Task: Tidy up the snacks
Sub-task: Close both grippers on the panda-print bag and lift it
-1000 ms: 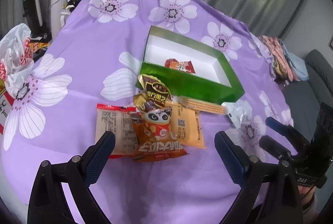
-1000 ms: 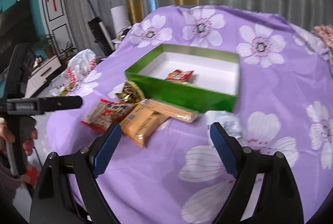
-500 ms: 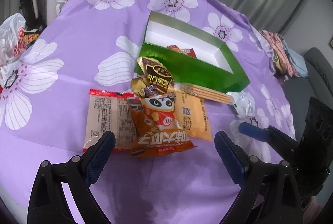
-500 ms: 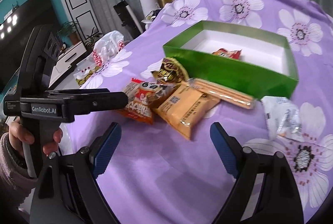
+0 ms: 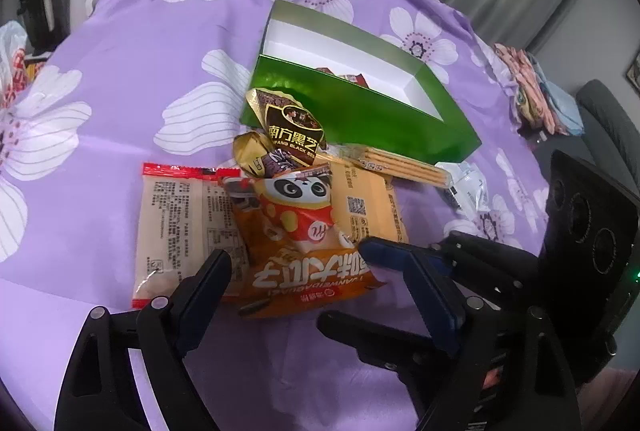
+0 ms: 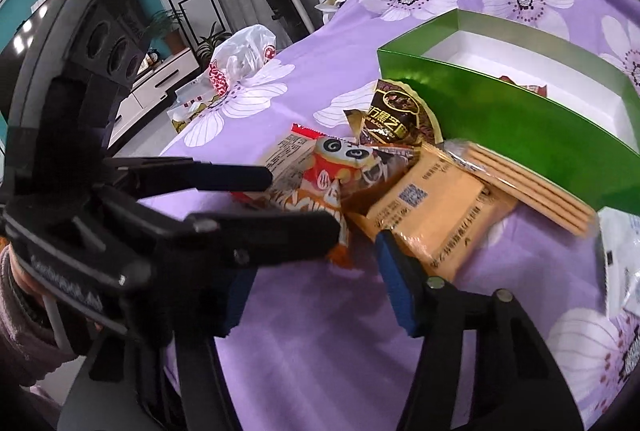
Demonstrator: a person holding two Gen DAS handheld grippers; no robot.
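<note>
**Both claws spread over the snack pile**

Low in the left wrist frame, the left claw [image 5: 316,295] gapes wide, fingers either side of the panda snack bag [image 5: 304,235] at centre. The right claw [image 6: 316,287] also stands spread, holding nothing, its tip near the orange cracker packet [image 6: 432,215]. Snacks lie heaped on the purple flowered desk [image 5: 120,71]: a red-edged packet [image 5: 180,223] left, a black sesame pouch [image 5: 294,135] above, a biscuit stick pack [image 5: 404,167] against the green box [image 5: 360,111], which holds one small red packet [image 6: 524,87].
</note>
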